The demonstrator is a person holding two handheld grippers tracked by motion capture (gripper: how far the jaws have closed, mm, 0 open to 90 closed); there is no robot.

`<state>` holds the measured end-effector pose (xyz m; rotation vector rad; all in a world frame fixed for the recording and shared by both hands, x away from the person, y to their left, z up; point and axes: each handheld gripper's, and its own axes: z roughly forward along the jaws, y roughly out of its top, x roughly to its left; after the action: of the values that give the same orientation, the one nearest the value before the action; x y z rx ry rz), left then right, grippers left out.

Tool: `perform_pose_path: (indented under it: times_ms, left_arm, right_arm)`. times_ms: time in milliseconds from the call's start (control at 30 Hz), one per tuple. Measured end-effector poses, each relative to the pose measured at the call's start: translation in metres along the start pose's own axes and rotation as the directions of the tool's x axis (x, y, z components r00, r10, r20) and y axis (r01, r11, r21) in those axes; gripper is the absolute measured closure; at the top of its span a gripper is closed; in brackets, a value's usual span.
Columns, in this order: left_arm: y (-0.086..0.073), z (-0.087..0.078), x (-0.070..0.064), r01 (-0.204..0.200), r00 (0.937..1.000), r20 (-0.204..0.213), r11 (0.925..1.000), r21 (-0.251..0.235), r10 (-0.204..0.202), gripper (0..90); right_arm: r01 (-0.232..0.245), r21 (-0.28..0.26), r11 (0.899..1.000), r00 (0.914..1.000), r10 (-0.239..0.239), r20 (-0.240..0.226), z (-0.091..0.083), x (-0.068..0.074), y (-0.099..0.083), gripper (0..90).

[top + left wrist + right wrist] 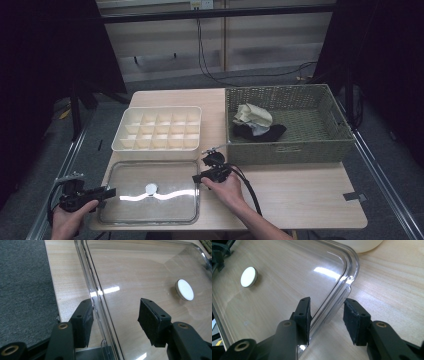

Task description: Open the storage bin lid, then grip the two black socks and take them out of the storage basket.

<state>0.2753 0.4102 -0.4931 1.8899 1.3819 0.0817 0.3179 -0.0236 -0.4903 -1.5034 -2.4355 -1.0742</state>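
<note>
The clear, flat rectangular plastic lid (150, 192) with its small white round knob (151, 188) lies on the pale wooden counter (300, 190), at the near edge, just in front of the cream plastic organiser box (159, 128). The left gripper (102, 193) sits at the lid's left rim and the right gripper (198, 177) at its right rim near the far corner. On each, the fingers stand apart and straddle the raised rim: in the left gripper view one pad (85, 325) is outside the edge and the other (150, 321) over the panel; the right gripper view shows the same, with the inner pad (304, 315) seemingly against the rim, though the glare makes contact hard to judge.

To lift it well, both pairs of fingers should close on the rim together and squarely, since slick thin plastic may slip or flex if one side grips first. Raising both ends level would keep the lid from twisting.

The organiser box is split into a grid of small compartments, all apparently empty. The green woven rectangular basket (292, 150) to its right holds a cream cloth (252, 115) lying on a dark cloth (260, 132), bunched toward its left side.
</note>
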Motion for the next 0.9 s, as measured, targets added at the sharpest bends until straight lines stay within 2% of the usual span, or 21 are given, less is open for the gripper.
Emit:
perform_pose_path:
  times_ms: [133,167,233,267,333,400,567,800,867,900]
  left_arm:
    - [0.001,0.001,-0.001,-0.002,1.0,0.001,1.0,0.002,0.002,43.7]
    - [0.001,0.001,-0.001,-0.001,1.0,0.002,1.0,0.001,0.001,42.7]
    - [0.001,0.001,-0.001,0.003,1.0,0.004,1.0,-0.003,-0.003,40.6]
    - [0.001,0.002,-0.001,-0.004,0.9999,-0.012,0.9999,-0.01,0.004,40.6]
    - [0.001,0.001,-0.001,-0.002,0.9999,-0.01,1.0,-0.007,0.001,39.1]
    - [0.001,0.0,-0.002,-0.001,0.9997,-0.026,0.9997,-0.026,0.0,37.2]
    - [0.003,-0.003,-0.007,-0.009,0.9997,-0.023,0.9988,-0.048,0.007,30.3]
    - [0.011,-0.004,-0.033,-0.08,0.9967,0.0,0.9939,-0.075,0.081,24.9]
    - [0.015,-0.002,-0.047,-0.129,0.9915,0.009,0.988,-0.086,0.13,21.5]
    - [0.016,-0.001,-0.052,-0.141,0.9898,0.011,0.9858,-0.092,0.142,21.3]
  right_arm:
    - [0.003,-0.003,1.0,1.0,-0.003,0.003,0.0,0.0,0.0,56.6]
    - [0.016,-0.01,1.0,0.9995,-0.015,0.028,0.0,0.0,0.0,56.5]
    - [0.028,-0.012,1.0,0.9994,-0.028,0.018,-0.001,0.0,0.001,56.9]
    - [0.028,-0.012,1.0,0.9994,-0.028,0.018,-0.001,0.0,0.001,56.9]
    - [0.027,-0.023,0.999,0.9994,-0.027,0.02,-0.001,-0.002,0.001,57.1]
    - [0.031,-0.02,0.999,0.9994,-0.031,0.015,-0.002,-0.001,0.002,57.1]
    - [0.044,-0.065,0.997,0.9989,-0.045,-0.012,-0.006,-0.006,0.002,55.1]
    - [0.066,-0.121,0.99,0.9954,-0.074,-0.061,-0.019,-0.008,0.006,49.0]
    - [0.084,-0.127,0.988,0.9919,-0.095,-0.084,-0.024,-0.008,0.007,46.9]
    - [0.09,-0.128,0.988,0.9902,-0.102,-0.095,-0.026,-0.008,0.007,46.7]
